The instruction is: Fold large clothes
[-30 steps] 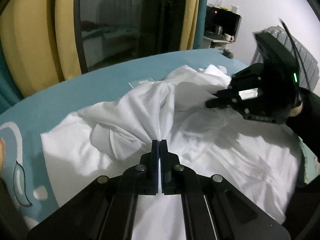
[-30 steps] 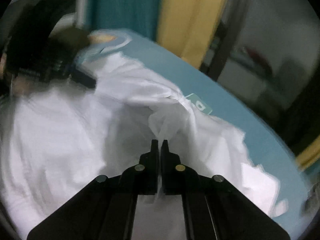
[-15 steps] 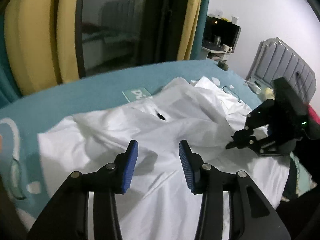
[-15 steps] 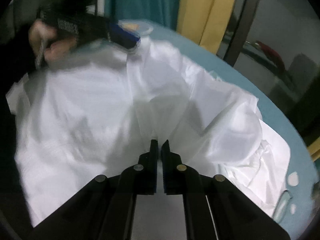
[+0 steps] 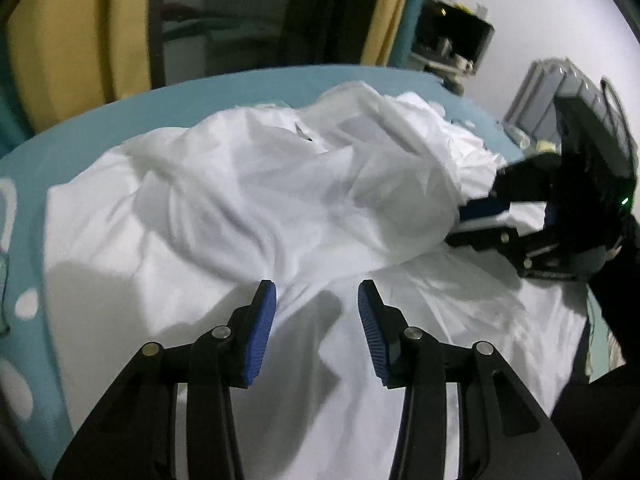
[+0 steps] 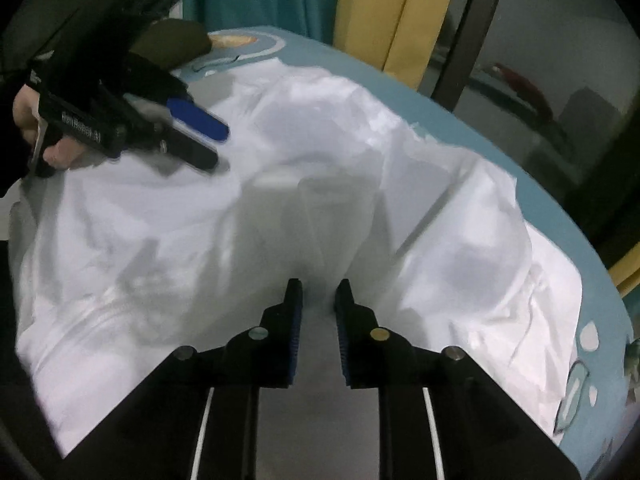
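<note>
A white garment (image 5: 280, 208) lies crumpled across a teal bed (image 5: 120, 120), bunched into a raised heap toward the far side and flatter near the front edge. The left tool (image 5: 316, 300) hovers just above the flatter cloth, its blue-padded fingers (image 5: 262, 320) spread wide with nothing between them. In the right wrist view the same tool (image 6: 208, 140) shows at upper left, held by a bare hand (image 6: 36, 120), its tips over the garment's far part. The right tool (image 6: 318, 292) has its fingers a little apart, a narrow gap showing between the blue pads (image 6: 296, 336); white cloth rises right in front of the tips, but whether any lies in the gap I cannot tell. From the left wrist view the right tool (image 5: 476, 220) sits at the garment's right edge, its tips against the heap's fold. Behind the bed hang yellow curtains (image 5: 60, 40) beside a dark glass door (image 5: 240, 20); a grey radiator (image 5: 552, 96) stands against the white wall.
</note>
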The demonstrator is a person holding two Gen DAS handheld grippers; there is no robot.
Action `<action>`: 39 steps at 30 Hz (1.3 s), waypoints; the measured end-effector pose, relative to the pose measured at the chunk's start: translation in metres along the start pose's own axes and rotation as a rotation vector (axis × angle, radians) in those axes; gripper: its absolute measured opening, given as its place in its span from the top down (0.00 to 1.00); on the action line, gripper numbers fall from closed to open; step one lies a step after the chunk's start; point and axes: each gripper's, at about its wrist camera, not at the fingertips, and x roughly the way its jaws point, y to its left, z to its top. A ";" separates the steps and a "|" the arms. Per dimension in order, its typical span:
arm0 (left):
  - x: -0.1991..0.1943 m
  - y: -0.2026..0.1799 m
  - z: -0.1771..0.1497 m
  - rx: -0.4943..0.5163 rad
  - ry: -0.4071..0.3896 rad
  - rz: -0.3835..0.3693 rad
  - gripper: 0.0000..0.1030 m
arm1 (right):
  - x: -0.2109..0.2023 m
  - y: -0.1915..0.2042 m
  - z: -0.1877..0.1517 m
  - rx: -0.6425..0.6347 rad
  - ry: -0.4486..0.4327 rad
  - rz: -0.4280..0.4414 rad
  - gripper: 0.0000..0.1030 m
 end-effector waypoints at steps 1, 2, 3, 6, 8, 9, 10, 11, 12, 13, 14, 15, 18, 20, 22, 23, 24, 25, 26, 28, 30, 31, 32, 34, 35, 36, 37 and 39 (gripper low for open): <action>-0.009 0.001 -0.003 -0.017 -0.015 0.022 0.56 | -0.004 0.001 -0.003 0.010 0.006 -0.009 0.80; -0.014 0.001 -0.006 -0.030 -0.025 0.049 0.56 | -0.009 0.001 -0.006 0.021 0.006 -0.019 0.76; -0.021 0.002 -0.009 -0.044 -0.035 0.076 0.56 | -0.016 0.002 -0.010 0.029 0.002 -0.027 0.75; -0.047 0.006 -0.024 -0.118 -0.074 0.137 0.56 | -0.034 0.006 -0.023 0.052 -0.006 -0.060 0.63; -0.064 0.010 -0.035 -0.159 -0.100 0.168 0.56 | -0.045 0.008 -0.031 0.070 -0.010 -0.081 0.57; -0.071 0.011 -0.040 -0.172 -0.113 0.185 0.56 | -0.052 0.008 -0.035 0.080 -0.013 -0.090 0.57; -0.081 0.012 -0.048 -0.186 -0.131 0.212 0.56 | -0.059 0.008 -0.040 0.090 -0.019 -0.099 0.57; -0.090 0.014 -0.056 -0.197 -0.149 0.237 0.56 | -0.063 0.008 -0.044 0.096 -0.022 -0.103 0.57; -0.098 0.016 -0.065 -0.210 -0.162 0.261 0.56 | -0.070 0.009 -0.052 0.107 -0.024 -0.109 0.57; -0.104 0.018 -0.072 -0.231 -0.170 0.286 0.56 | -0.076 0.008 -0.059 0.119 -0.022 -0.121 0.56; -0.108 0.020 -0.077 -0.253 -0.177 0.302 0.56 | -0.077 0.006 -0.063 0.130 -0.018 -0.133 0.56; -0.114 0.021 -0.085 -0.275 -0.182 0.317 0.56 | -0.080 0.005 -0.069 0.145 -0.011 -0.147 0.56; -0.128 0.024 -0.109 -0.307 -0.184 0.383 0.56 | -0.093 -0.004 -0.089 0.199 -0.001 -0.192 0.56; -0.133 0.025 -0.126 -0.327 -0.168 0.416 0.54 | -0.101 -0.012 -0.101 0.239 -0.005 -0.219 0.56; -0.136 0.026 -0.139 -0.340 -0.145 0.424 0.47 | -0.111 -0.023 -0.115 0.302 -0.009 -0.249 0.54; -0.137 0.026 -0.146 -0.343 -0.137 0.434 0.45 | -0.115 -0.027 -0.120 0.324 -0.011 -0.262 0.47; -0.139 0.025 -0.152 -0.341 -0.130 0.442 0.44 | -0.120 -0.032 -0.128 0.350 -0.012 -0.282 0.43; -0.141 0.024 -0.159 -0.342 -0.117 0.449 0.44 | -0.124 -0.037 -0.135 0.372 -0.011 -0.300 0.38; -0.142 0.024 -0.165 -0.342 -0.106 0.450 0.43 | -0.128 -0.040 -0.140 0.389 -0.008 -0.311 0.37; -0.140 0.021 -0.174 -0.333 -0.080 0.455 0.41 | -0.135 -0.047 -0.153 0.437 -0.004 -0.330 0.37; -0.140 0.020 -0.183 -0.333 -0.077 0.464 0.40 | -0.140 -0.054 -0.168 0.489 0.001 -0.335 0.37; -0.141 0.017 -0.186 -0.318 -0.082 0.473 0.39 | -0.141 -0.057 -0.175 0.515 0.008 -0.338 0.37; -0.140 0.015 -0.188 -0.305 -0.081 0.480 0.39 | -0.140 -0.058 -0.182 0.539 0.018 -0.338 0.37; -0.140 0.011 -0.190 -0.288 -0.085 0.491 0.38 | -0.138 -0.060 -0.197 0.585 0.036 -0.310 0.37; -0.141 0.010 -0.192 -0.295 -0.091 0.493 0.38 | -0.138 -0.059 -0.202 0.596 0.037 -0.297 0.37; -0.142 0.010 -0.193 -0.313 -0.100 0.491 0.38 | -0.141 -0.057 -0.206 0.605 0.020 -0.292 0.37; -0.144 0.009 -0.196 -0.329 -0.112 0.492 0.38 | -0.143 -0.055 -0.208 0.611 0.008 -0.290 0.37; -0.145 0.003 -0.200 -0.312 -0.118 0.509 0.38 | -0.148 -0.049 -0.213 0.617 -0.001 -0.288 0.37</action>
